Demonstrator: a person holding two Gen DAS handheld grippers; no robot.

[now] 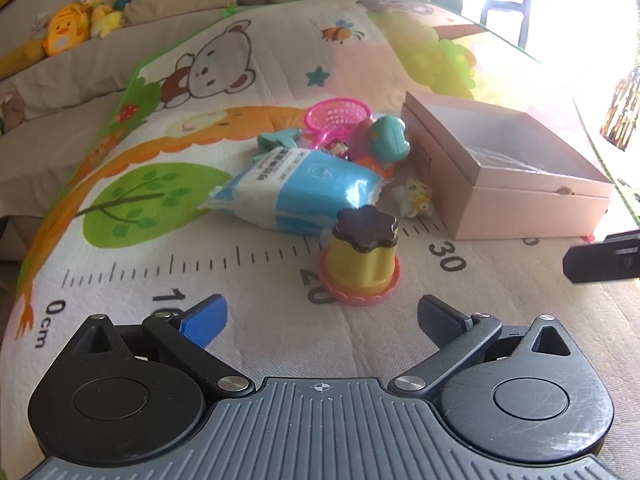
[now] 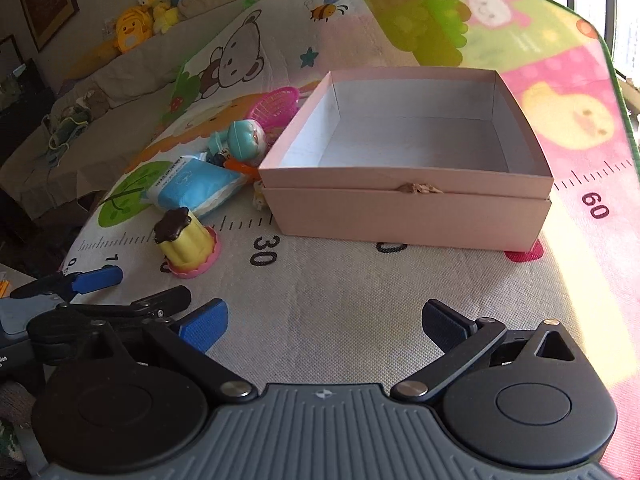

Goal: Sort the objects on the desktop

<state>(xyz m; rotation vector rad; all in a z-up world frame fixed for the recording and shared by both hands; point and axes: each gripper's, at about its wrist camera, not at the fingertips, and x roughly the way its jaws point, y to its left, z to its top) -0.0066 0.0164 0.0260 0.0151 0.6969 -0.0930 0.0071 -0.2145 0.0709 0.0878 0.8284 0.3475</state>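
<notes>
Left gripper (image 1: 322, 316): fingers spread wide, nothing between them, low over the mat (image 1: 248, 280). Pudding toy (image 1: 362, 256) sits upright at 12 o'clock just ahead of the tips, apart from them, on the printed ruler by the "20" mark.

Right gripper (image 2: 324, 320): fingers also wide apart, holding nothing. Box (image 2: 408, 216) at 12 o'clock, near, open top, inside looks bare. In this view the pudding toy (image 2: 188, 244) is at 10 o'clock, and the left gripper (image 2: 112, 288) shows at 9 o'clock.

Pile from the left wrist view, 12 o'clock beyond the pudding toy: wipes pack (image 1: 296, 188) lying flat, closest. Behind it a pink net (image 1: 336, 118), a teal toy (image 1: 390, 138) and small bits I can't identify, all touching or overlapping. Small yellow-white figure (image 1: 414, 198) lies between the wipes pack and the box (image 1: 512, 200), just beside the box wall. Box is at 1 o'clock there.

Plush toys (image 1: 76, 24) far back at 10 o'clock.
</notes>
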